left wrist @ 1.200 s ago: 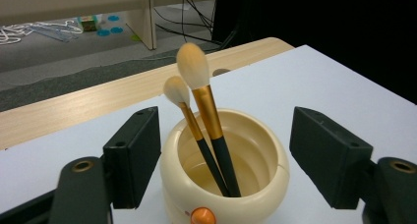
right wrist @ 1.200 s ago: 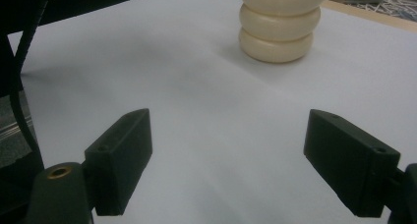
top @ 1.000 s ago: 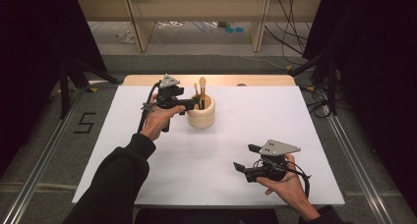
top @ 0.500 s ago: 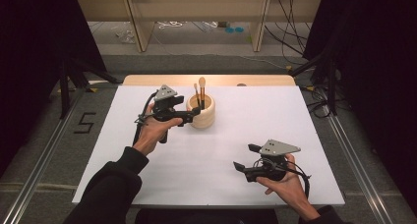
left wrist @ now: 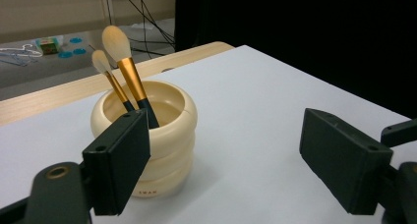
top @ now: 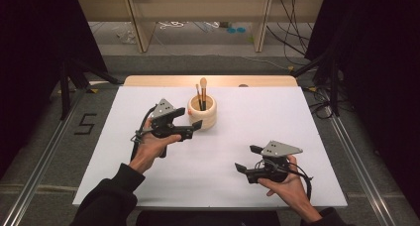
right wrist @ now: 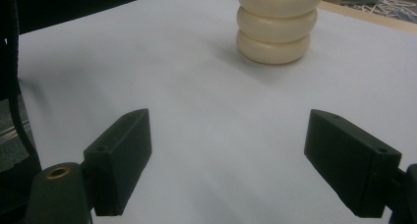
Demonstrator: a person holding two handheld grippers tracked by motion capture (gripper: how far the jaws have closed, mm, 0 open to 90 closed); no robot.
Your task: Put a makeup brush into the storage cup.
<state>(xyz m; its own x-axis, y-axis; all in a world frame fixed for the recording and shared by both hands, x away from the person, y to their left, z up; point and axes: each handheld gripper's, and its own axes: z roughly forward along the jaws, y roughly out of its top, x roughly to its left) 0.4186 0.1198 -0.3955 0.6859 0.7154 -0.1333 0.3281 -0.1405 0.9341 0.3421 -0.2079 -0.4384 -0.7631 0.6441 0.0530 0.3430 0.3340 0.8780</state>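
Note:
A cream ribbed cup stands at the back middle of the white table, with two gold-handled makeup brushes upright in it. My left gripper hovers just left of and in front of the cup, its jaws open and pointing at the cup's near side, nothing between them. In the left gripper view the cup sits behind the left jaw, and the brushes lean left. My right gripper rests low at the front right, open and empty. In the right gripper view the cup is far ahead.
A wooden strip runs along the table's far edge, with shelving legs and cables on the floor beyond. Black stand legs flank the table on the left and right. Metal rails run along both sides of the table.
My left gripper has drawn back from the cup toward the person and slightly lower, still open. The right gripper and the cup have not moved.

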